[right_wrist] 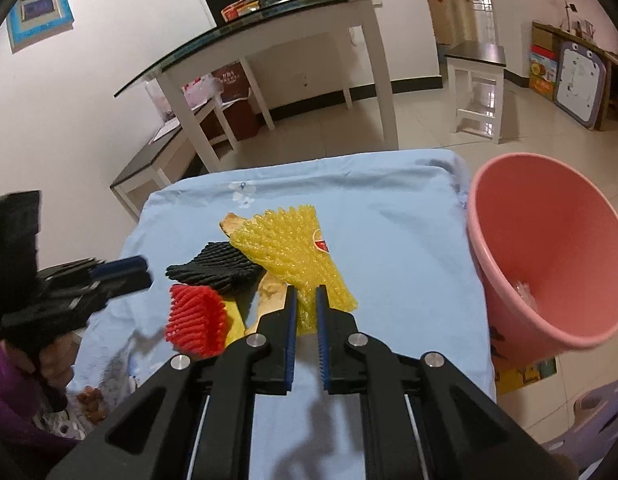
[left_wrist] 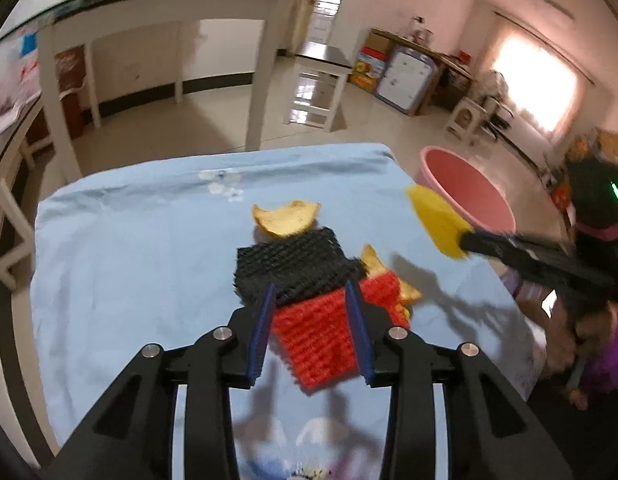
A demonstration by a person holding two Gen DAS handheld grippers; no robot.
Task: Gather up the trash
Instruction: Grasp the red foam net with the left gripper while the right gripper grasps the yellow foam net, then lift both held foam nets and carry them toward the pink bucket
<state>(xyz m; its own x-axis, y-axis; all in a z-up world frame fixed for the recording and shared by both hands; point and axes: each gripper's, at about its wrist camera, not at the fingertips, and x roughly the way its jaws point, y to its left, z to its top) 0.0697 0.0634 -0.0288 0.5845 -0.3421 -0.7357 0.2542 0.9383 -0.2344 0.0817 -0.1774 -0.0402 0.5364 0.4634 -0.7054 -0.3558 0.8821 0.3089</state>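
My left gripper [left_wrist: 311, 294] is shut on a red foam fruit net [left_wrist: 317, 340] and holds it over the blue cloth [left_wrist: 129, 240]. A black foam net [left_wrist: 293, 268] and fruit peels [left_wrist: 287, 218] lie just ahead of it. My right gripper [right_wrist: 307, 294] is shut on a yellow foam net [right_wrist: 293, 244] and holds it above the cloth, left of the pink bucket [right_wrist: 549, 248]. The right wrist view also shows the red net [right_wrist: 197, 316], the black net [right_wrist: 215, 270] and a peel [right_wrist: 269, 296]. The bucket [left_wrist: 465, 188] stands beyond the cloth's right edge.
A glass-topped white table [right_wrist: 269, 28] stands behind the cloth-covered surface. A white stool [right_wrist: 479, 88] stands on the tiled floor at the right. Boxes and a board [right_wrist: 577, 80] lean at the far right wall.
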